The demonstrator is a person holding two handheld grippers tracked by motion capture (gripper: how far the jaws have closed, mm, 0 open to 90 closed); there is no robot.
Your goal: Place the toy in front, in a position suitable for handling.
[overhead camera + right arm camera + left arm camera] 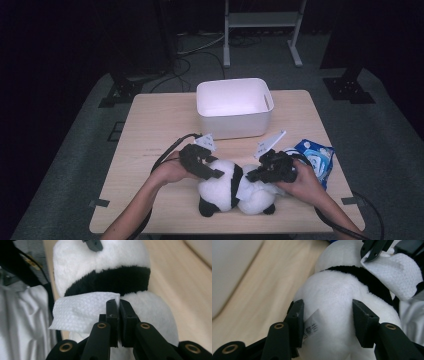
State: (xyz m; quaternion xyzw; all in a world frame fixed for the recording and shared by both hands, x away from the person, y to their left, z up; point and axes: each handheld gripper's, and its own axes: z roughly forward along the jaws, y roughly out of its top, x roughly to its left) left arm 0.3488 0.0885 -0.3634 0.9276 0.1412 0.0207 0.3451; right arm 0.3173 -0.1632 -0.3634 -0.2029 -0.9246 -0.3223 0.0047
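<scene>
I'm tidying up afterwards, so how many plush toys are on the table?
1: a panda plush lies at the table's near edge, between the left gripper and the right gripper, which pinches a white wipe against it.

My left gripper [216, 173] rests on the toy panda [225, 190], and my right gripper [252, 176] meets it from the other side. A white bin [235, 122] stands behind, a blue packet [316, 156] at the right.

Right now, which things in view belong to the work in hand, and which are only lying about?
In use:
- plush panda
- white wipe
- left gripper, gripping the panda
- right gripper, shut on the wipe

Lying about:
- white bin
- blue packet
</scene>
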